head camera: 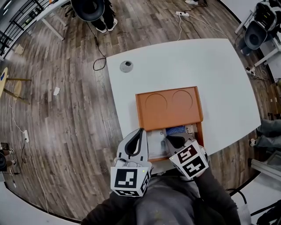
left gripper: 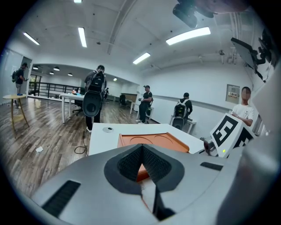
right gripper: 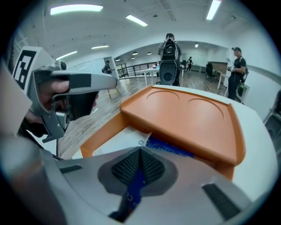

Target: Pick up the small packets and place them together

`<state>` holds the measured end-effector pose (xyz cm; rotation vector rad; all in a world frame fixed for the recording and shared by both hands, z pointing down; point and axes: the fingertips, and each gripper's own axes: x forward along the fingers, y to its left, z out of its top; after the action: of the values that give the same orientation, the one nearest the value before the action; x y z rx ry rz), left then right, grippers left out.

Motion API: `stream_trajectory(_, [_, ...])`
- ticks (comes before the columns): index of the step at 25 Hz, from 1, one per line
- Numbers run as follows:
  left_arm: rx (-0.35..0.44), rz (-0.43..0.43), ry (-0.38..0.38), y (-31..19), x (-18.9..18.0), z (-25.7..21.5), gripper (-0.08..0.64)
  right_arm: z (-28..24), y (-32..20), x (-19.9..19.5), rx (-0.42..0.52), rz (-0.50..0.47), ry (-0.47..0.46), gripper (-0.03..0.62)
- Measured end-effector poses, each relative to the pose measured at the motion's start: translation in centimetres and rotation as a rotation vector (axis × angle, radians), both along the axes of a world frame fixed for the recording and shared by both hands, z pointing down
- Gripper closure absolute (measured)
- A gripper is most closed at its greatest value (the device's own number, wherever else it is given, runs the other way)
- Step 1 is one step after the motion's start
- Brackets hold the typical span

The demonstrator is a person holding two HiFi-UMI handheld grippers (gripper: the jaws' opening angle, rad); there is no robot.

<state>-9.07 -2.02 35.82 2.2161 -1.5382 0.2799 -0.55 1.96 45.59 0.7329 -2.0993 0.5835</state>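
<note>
An orange box (head camera: pixel 169 107) stands on the white table (head camera: pixel 219 79), and its lid has two round hollows. Its lower drawer is pulled out toward me and holds a white packet (head camera: pixel 154 145) and a blue packet (head camera: pixel 175 130). My right gripper (head camera: pixel 169 139) reaches into the drawer. In the right gripper view the right gripper (right gripper: pixel 140 151) is shut on a blue packet (right gripper: pixel 134 191), whose strip runs back between the pads. More blue (right gripper: pixel 169 148) and a white packet (right gripper: pixel 118 140) lie under the lid (right gripper: pixel 189 114). My left gripper (head camera: pixel 141 130) hovers at the drawer's left edge, shut (left gripper: pixel 141 147), nothing visible at its tips.
A small round grey disc (head camera: pixel 126 66) sits on the table's far left corner. A power strip (head camera: pixel 182 14) with a cord lies on the wood floor beyond. Several people and office chairs (head camera: pixel 88 8) stand farther off. The table's right edge is close to the box.
</note>
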Motion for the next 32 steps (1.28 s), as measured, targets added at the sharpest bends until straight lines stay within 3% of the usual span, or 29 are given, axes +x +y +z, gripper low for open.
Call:
stream_trajectory(8, [0.008, 0.016, -0.012, 0.7, 0.7, -0.6, 0.565, -2.4, 0.4, -0.2, 0.05, 0.017, -0.069, 0.589])
stream_trajectory(17, [0.024, -0.017, -0.01, 0.6, -0.6, -0.7, 0.565, -6.5, 2.8, -1.9, 0.12, -0.05, -0.128, 0.589])
stream_trajectory(25, [0.055, -0.004, -0.004, 1.7, 0.2, -2.2, 0.565, -6.9, 3.0, -0.9, 0.139, -0.015, -0.117, 0.589])
stream_trajectory(32, [0.048, 0.003, -0.017, 1.5, 0.7, -1.9, 0.565, -5.1, 1.6, 0.1, 0.1, 0.039, -0.118, 0.589])
